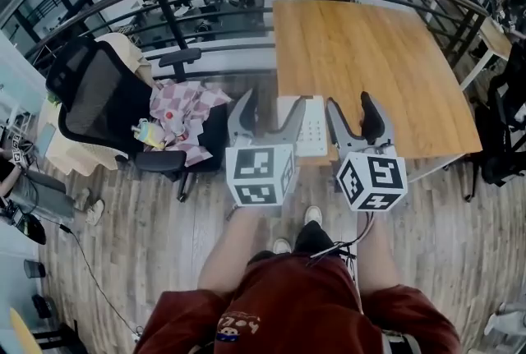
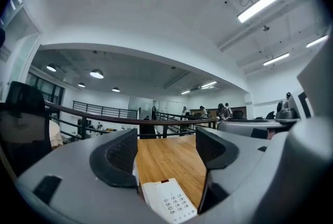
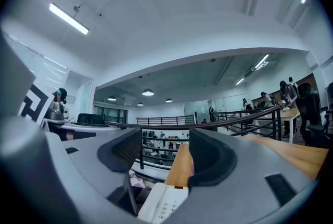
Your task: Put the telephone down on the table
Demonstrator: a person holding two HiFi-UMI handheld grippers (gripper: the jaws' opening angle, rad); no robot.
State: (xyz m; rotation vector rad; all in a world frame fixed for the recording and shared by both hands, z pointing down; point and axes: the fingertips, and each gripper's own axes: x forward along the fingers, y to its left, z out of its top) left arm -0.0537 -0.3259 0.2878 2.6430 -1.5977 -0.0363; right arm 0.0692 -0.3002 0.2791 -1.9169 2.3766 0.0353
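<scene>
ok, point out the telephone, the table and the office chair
telephone [image 1: 312,127], head view, on its keypad face
table [image 1: 370,57], head view, on the bare wooden top
office chair [image 1: 92,98], head view, on the black backrest

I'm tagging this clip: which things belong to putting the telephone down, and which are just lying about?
Job: telephone, table, left gripper, right gripper.
Lying about: chair, checked cloth on its seat.
</scene>
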